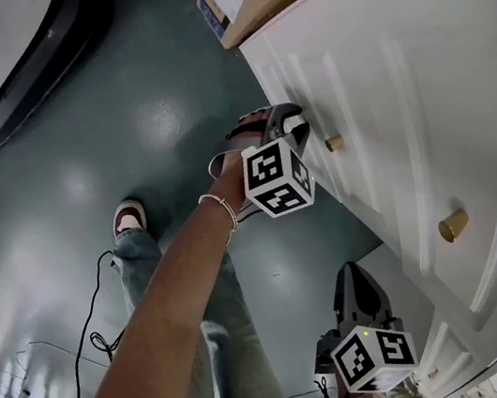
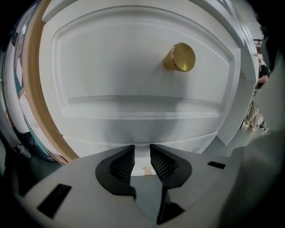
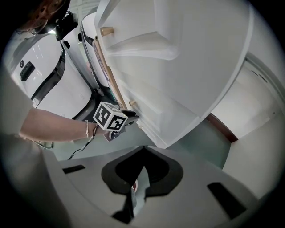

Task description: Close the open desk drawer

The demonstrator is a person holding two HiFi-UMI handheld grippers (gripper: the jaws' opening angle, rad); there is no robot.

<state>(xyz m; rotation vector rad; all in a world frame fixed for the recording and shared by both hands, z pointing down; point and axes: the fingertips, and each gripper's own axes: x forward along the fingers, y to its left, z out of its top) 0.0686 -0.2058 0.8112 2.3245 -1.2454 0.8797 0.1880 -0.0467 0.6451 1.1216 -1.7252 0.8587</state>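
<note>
drawer front (image 2: 124,67) with brass knob (image 2: 180,58) faces left tool (image 2: 141,152), jaws spread, empty; a glancing push could slip off.

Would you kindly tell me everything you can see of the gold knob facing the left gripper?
The knob is a short, shiny, brass-coloured cylinder with a flat round face, metal by its look. It stands out from the recessed panel of the white drawer front. Nothing touches it: the left gripper, jaws apart and empty, sits below it.
</note>
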